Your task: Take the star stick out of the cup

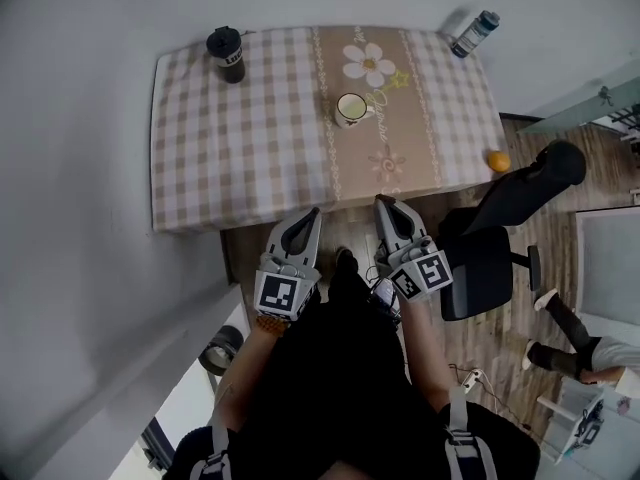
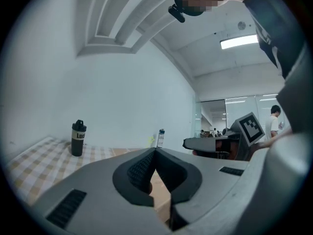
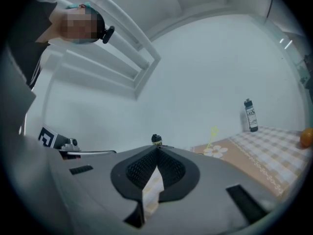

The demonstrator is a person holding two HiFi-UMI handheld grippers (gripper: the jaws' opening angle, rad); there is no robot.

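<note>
A: Where's the star stick [image 1: 397, 80] right now?

B: In the white cup [image 1: 350, 109], which stands near the middle of the bench [image 1: 250, 148] on the flower-printed strip of the cloth. The stick leans out toward two o'clock, and its yellow star hangs just past the rim.

A: And the grippers?

B: Both are at the six o'clock edge of the bench, pointing level toward it, well apart from the cup. The left gripper [image 1: 312, 214] has its jaws pressed together with nothing between them. The right gripper [image 1: 384, 204] is the same, tips meeting and empty.

A: Anything else on the cloth?

B: A black bottle [image 1: 227, 55] stands upright at the ten o'clock corner. A clear water bottle [image 1: 474, 33] stands at the two o'clock corner. An orange [image 1: 498, 161] sits at the four o'clock corner, right by the edge. A black office chair [image 1: 495, 243] stands on the floor just beside that corner, near the right gripper.
</note>
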